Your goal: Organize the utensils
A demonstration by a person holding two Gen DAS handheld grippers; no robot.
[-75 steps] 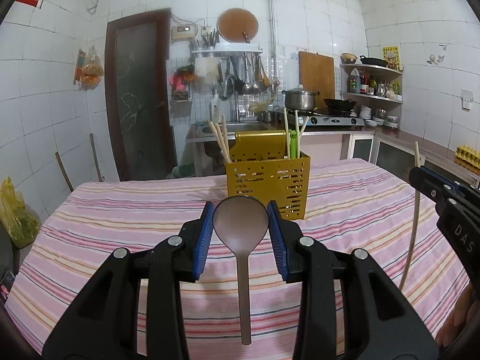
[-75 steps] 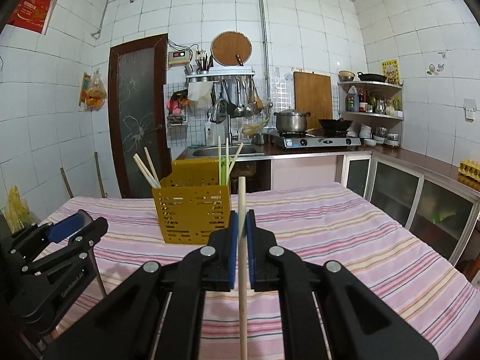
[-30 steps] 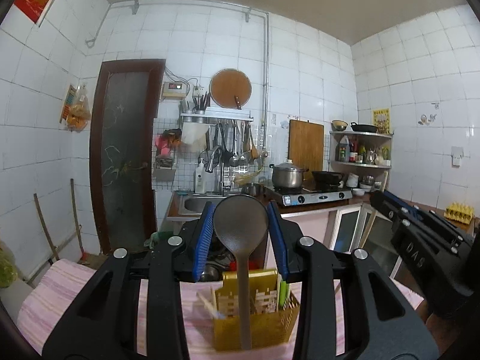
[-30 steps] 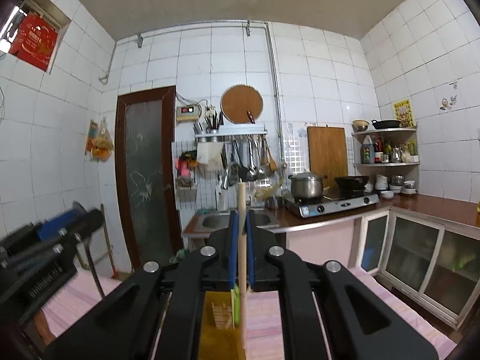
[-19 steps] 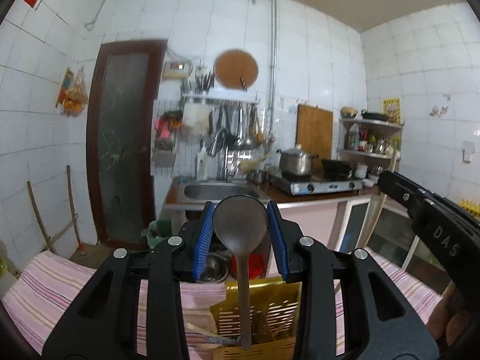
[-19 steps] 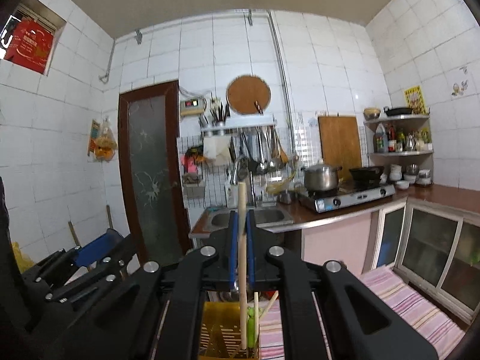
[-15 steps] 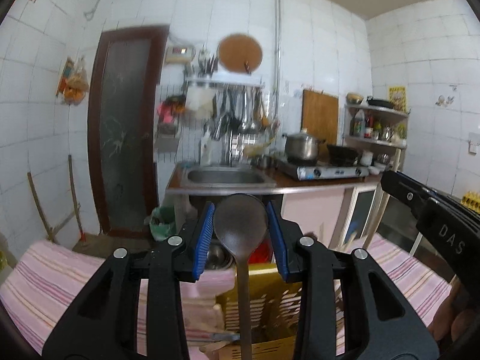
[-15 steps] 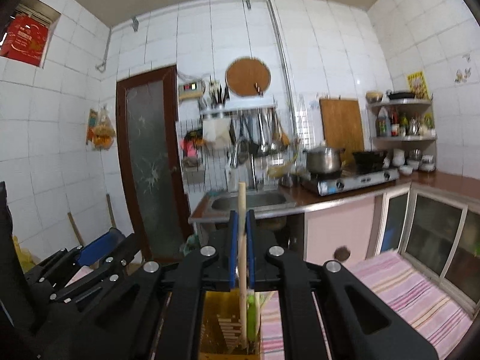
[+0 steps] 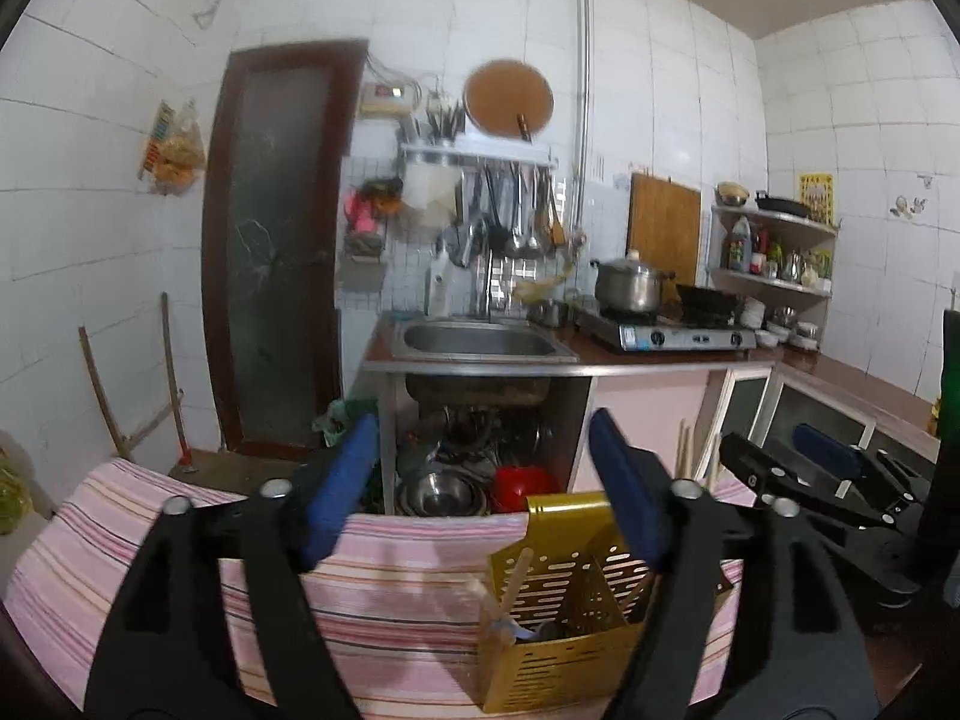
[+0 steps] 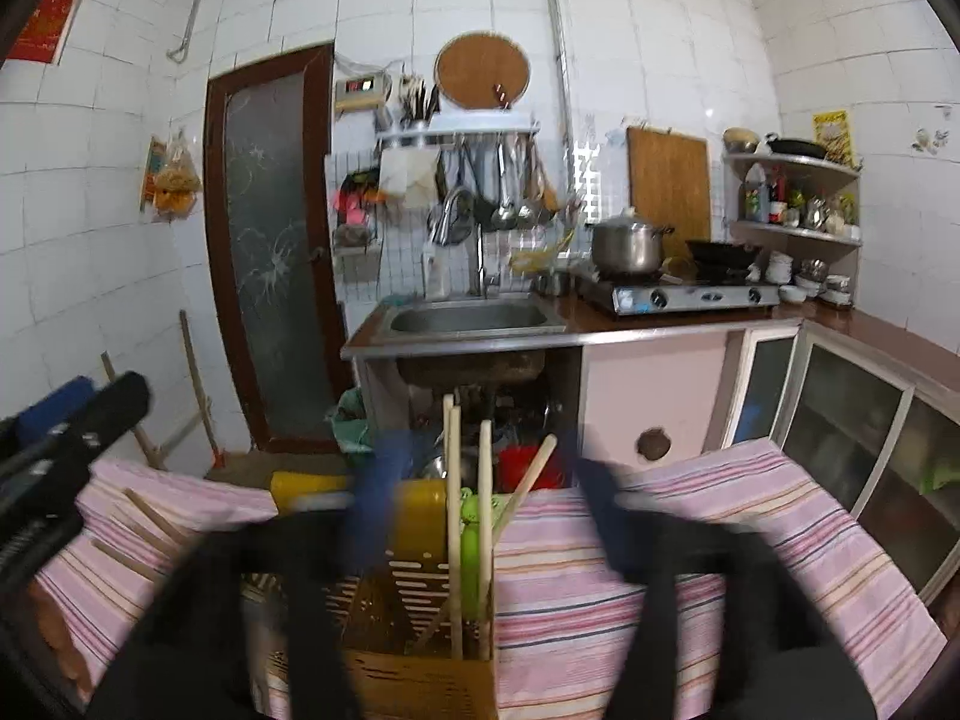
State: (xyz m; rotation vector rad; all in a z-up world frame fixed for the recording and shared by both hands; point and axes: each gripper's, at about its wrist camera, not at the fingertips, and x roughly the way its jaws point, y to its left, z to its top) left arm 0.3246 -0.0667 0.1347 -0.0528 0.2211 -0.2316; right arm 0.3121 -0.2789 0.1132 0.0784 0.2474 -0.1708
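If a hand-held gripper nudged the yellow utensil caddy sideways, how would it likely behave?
The yellow utensil caddy looks like thin perforated material, so probably light and apt to slide on the striped tablecloth. Tall chopsticks standing inside may raise its balance, so a high push could tip it.

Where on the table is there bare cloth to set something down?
Bare striped cloth lies left of the yellow caddy, and more to its right toward the cabinets. The caddy itself is crowded with chopsticks, and both open grippers hang close over it.
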